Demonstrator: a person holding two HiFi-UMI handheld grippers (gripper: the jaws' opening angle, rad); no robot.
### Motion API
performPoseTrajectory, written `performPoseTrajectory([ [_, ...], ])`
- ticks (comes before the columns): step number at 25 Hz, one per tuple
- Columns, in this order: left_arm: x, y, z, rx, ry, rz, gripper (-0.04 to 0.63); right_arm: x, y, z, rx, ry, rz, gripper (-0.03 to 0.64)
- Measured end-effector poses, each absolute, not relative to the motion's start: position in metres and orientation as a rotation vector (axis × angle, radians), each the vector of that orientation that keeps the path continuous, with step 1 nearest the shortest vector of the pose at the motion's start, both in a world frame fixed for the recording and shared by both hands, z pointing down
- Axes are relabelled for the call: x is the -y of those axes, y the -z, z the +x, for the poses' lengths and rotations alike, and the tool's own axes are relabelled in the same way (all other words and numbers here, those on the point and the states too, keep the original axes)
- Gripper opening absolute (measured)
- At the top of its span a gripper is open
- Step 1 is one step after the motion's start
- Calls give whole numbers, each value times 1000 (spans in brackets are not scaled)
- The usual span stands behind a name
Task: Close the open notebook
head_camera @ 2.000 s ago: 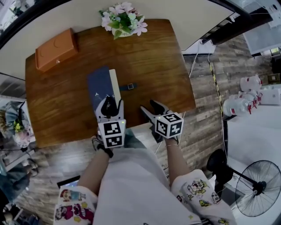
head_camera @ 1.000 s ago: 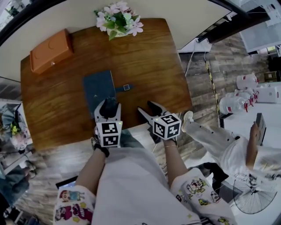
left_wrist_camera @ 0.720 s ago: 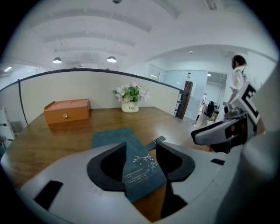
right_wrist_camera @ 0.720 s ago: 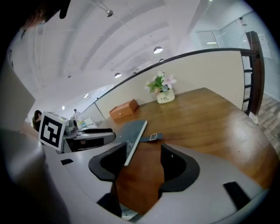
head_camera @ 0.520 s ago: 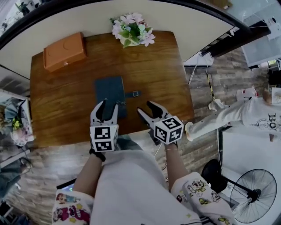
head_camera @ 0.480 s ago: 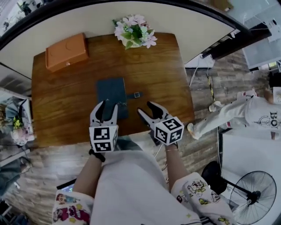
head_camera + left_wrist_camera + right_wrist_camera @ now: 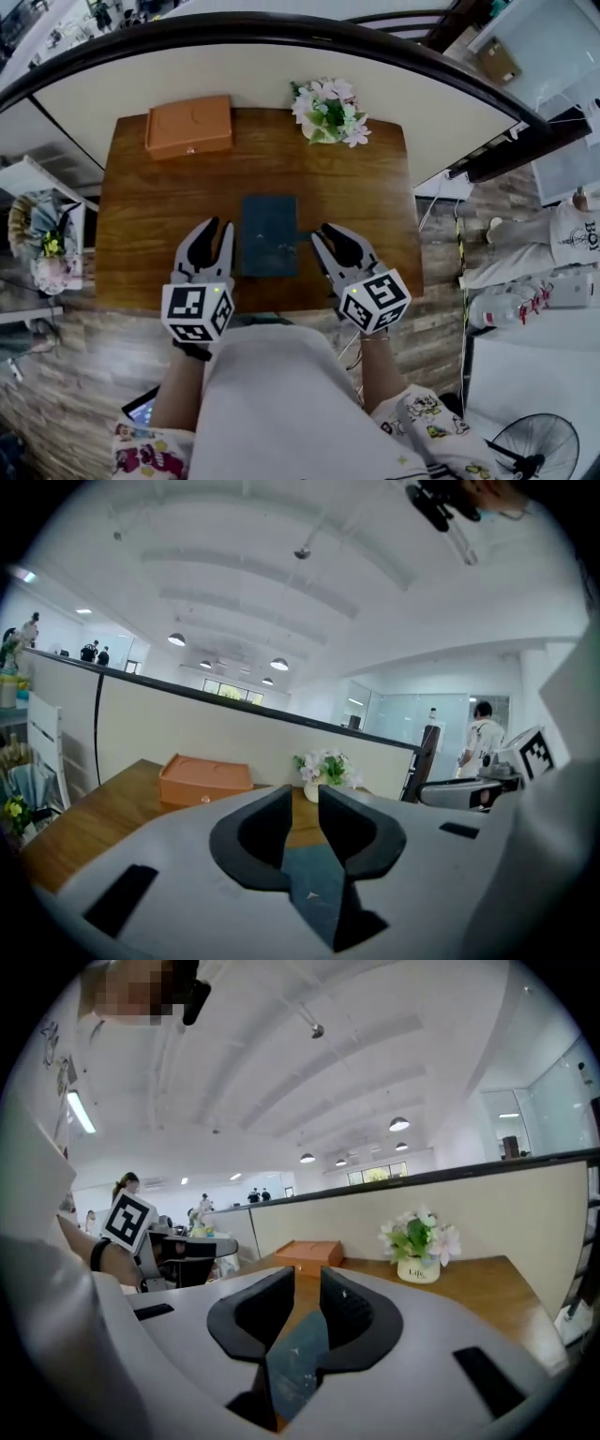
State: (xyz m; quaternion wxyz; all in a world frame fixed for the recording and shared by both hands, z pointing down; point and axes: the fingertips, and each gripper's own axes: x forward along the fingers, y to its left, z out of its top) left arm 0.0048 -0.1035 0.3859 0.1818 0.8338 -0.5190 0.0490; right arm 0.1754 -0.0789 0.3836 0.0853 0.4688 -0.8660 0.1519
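At the far left of the table (image 7: 141,206), toward its back edge, we see an orange box (image 7: 188,126) lying flat. Nearer to us, the left gripper (image 7: 217,227) hangs above the table's front part, just left of the notebook and not touching it. In the left gripper view its fingers (image 7: 265,829) stand with only a narrow gap between them; they have just been closing, and nothing is caught in that gap, only the wood and the dark cover far below it. The notebook (image 7: 269,234) lies closed and flat at the middle of the table, near the front edge, its dark blue cover up, between the two grippers and clear of both. Behind it, at the back edge and a little to the right, stands a small white pot of flowers (image 7: 328,111). The right gripper (image 7: 324,232) hovers just right of the notebook, angled toward it. In the right gripper view its fingers (image 7: 348,1307) likewise leave a slim gap, having just been closing, and they pinch nothing. Well off to the right, on the plank floor beyond the table, a person (image 7: 574,234) in a white shirt stands.
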Motion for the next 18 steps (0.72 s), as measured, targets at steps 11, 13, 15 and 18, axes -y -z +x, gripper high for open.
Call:
performPoseTrajectory([
  [11, 89, -337, -19, 1523, -19, 2432, 17, 83, -324, 153, 2659, -176, 1410, 21],
  [13, 89, -332, -16, 1509, 3, 2449, 12, 80, -320, 154, 2661, -167, 1424, 17],
  [15, 88, -327, -14, 1500, 13, 2469, 6, 78, -316, 158, 2662, -162, 1452, 10],
  [18, 86, -324, -10, 1491, 9, 2494, 3, 77, -312, 165, 2652, -147, 1504, 5],
])
